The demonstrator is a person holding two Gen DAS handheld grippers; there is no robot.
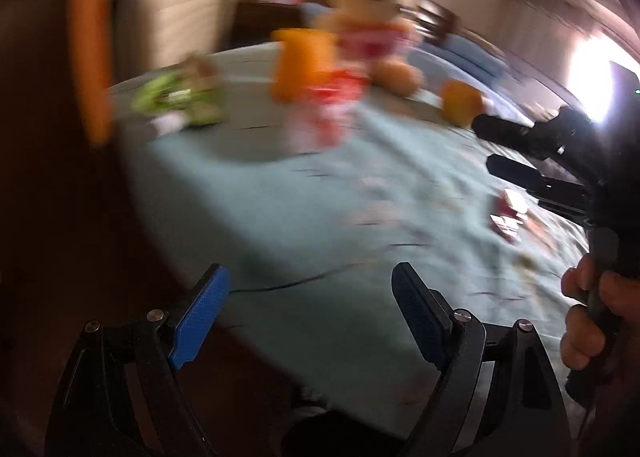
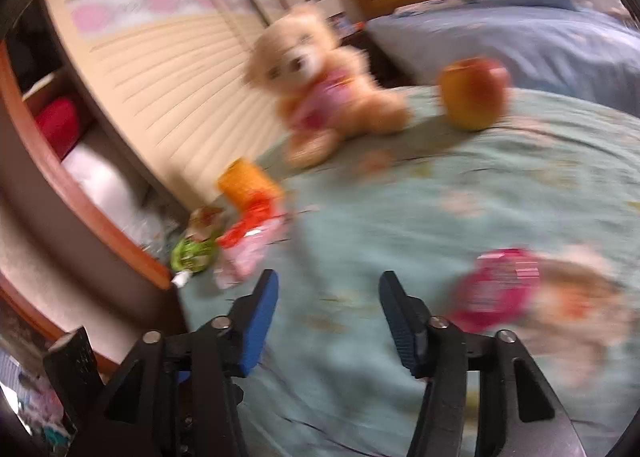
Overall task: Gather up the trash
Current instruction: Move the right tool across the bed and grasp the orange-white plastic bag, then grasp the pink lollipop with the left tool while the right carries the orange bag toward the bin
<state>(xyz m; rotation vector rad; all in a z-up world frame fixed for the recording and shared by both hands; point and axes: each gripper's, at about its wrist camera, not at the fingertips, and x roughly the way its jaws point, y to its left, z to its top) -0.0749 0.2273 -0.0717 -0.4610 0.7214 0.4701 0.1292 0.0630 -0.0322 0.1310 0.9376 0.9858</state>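
Both views are motion-blurred. On a pale green bedspread point(image 1: 280, 197) lie a green wrapper point(image 1: 176, 97) point(image 2: 194, 253), an orange cup point(image 1: 302, 65) point(image 2: 244, 179) and a red and pink wrapper point(image 1: 328, 113) point(image 2: 252, 241), close together near the bed's left edge. A pink wrapper point(image 2: 496, 289) point(image 1: 508, 213) lies to the right. My left gripper point(image 1: 310, 277) is open and empty over the near bed edge. My right gripper point(image 2: 328, 285) point(image 1: 486, 141) is open and empty, just right of the wrapper pile.
A teddy bear point(image 2: 320, 97) point(image 1: 372, 25) and an apple point(image 2: 474, 93) point(image 1: 462, 101) sit further back on the bed. A slatted wardrobe door point(image 2: 172, 69) and a wooden frame point(image 2: 80, 197) stand to the left. Another bed with blue covers point(image 2: 520, 41) is behind.
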